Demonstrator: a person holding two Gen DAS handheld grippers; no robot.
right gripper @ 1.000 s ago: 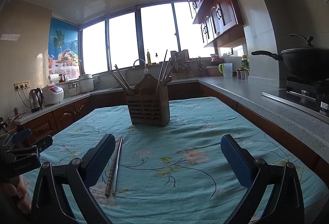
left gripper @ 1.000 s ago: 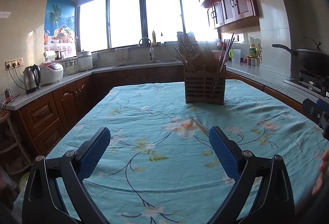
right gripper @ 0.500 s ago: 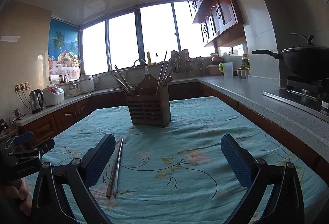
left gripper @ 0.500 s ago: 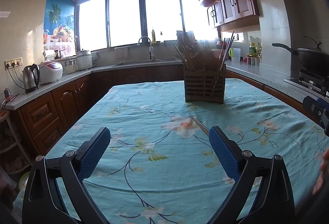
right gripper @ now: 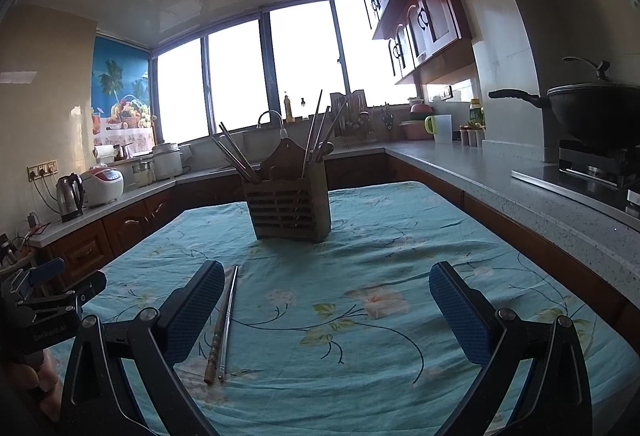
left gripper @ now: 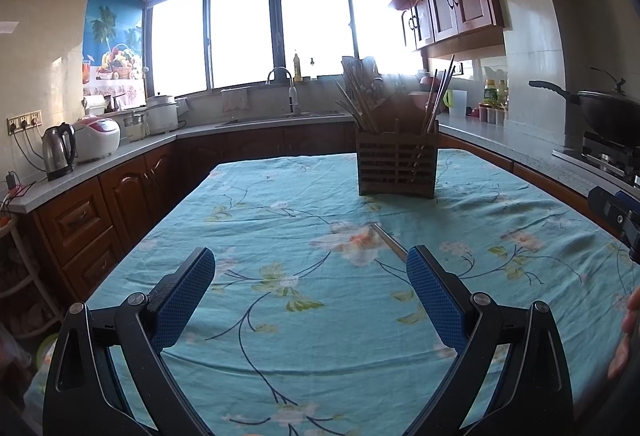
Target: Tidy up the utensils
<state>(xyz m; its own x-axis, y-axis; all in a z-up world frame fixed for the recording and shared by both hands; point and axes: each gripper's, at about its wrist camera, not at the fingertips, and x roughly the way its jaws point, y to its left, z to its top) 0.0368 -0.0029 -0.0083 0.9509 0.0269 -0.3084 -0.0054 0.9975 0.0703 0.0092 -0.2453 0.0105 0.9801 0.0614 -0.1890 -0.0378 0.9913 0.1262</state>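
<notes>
Here, left wrist view: the left gripper [left gripper: 310,290] hangs above the bench [left gripper: 280,376] with its jaws spread wide and nothing between them.
Holder, left wrist view: the slatted wooden utensil holder [left gripper: 396,165] stands upright toward the far end of the floral cloth, with chopsticks leaning out of its compartments.
Loose pieces, left wrist view: only the far tip of the loose chopsticks [left gripper: 387,239] shows, just beyond the right-hand finger; the rest is hidden behind that finger.
Other tool, left wrist view: a part of the right tool and some fingertips show at the right edge.
Right wrist view: the right gripper [right gripper: 326,302] is likewise fully spread and holds nothing.
Loose pieces, right wrist view: one wooden stick and one metal stick lie side by side, touching or nearly so, just inside the left-hand finger and well short of the holder.
Holder, right wrist view: it sits ahead, sticks fanning left and right out of it.
Stage: by my reading, a pick has not yet begun.
Risk, grasp: thin sticks lying flat on soft wrinkled cloth could roll or slip as the jaws close, or the cloth could bunch up with them.
Risk, pairing: the two differ in material, so one may drop out of a shared pinch.
Risk, placing: a careless insertion could nudge the leaning sticks or tip the holder.
</notes>
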